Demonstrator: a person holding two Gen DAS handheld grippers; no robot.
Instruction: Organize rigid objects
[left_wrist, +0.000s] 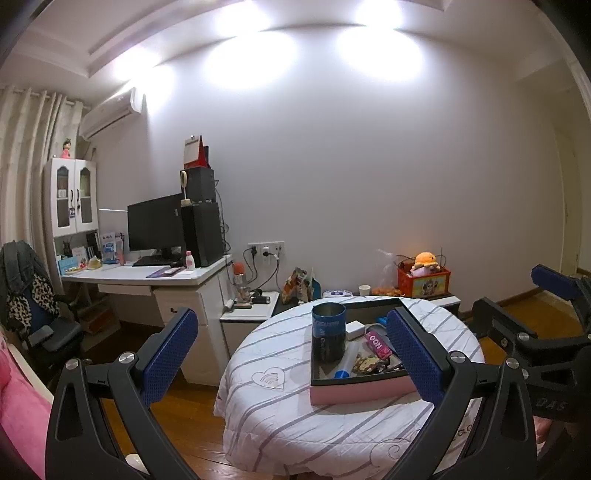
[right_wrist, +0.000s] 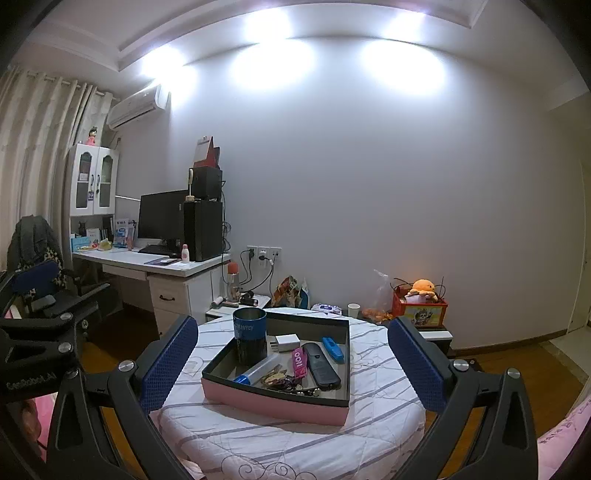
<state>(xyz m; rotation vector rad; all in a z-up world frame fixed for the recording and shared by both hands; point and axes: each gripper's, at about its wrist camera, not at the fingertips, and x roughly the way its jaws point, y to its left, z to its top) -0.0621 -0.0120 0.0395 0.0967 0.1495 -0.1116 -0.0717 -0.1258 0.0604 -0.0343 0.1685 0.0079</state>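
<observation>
Pink tray (right_wrist: 273, 402) is centred on round table (right_wrist: 295, 439); blue cup (right_wrist: 249, 334), charger (right_wrist: 286, 341), remote (right_wrist: 321, 365), keys (right_wrist: 280, 380) grouped inside. Left gripper (left_wrist: 291, 354) and right gripper (right_wrist: 293, 363) are held wide open, empty, short of tray, likely for approach.

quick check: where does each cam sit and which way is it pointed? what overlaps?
Left wrist: rides the left tongs, facing the round table and pink tray from the left; both own fingers show, and the right tongs show at the right edge.
Right wrist: rides the right tongs, facing the same tray from the right; own fingers show, with the left tongs at the left edge.
Shared: table, tray, blue cup, desk.
</observation>
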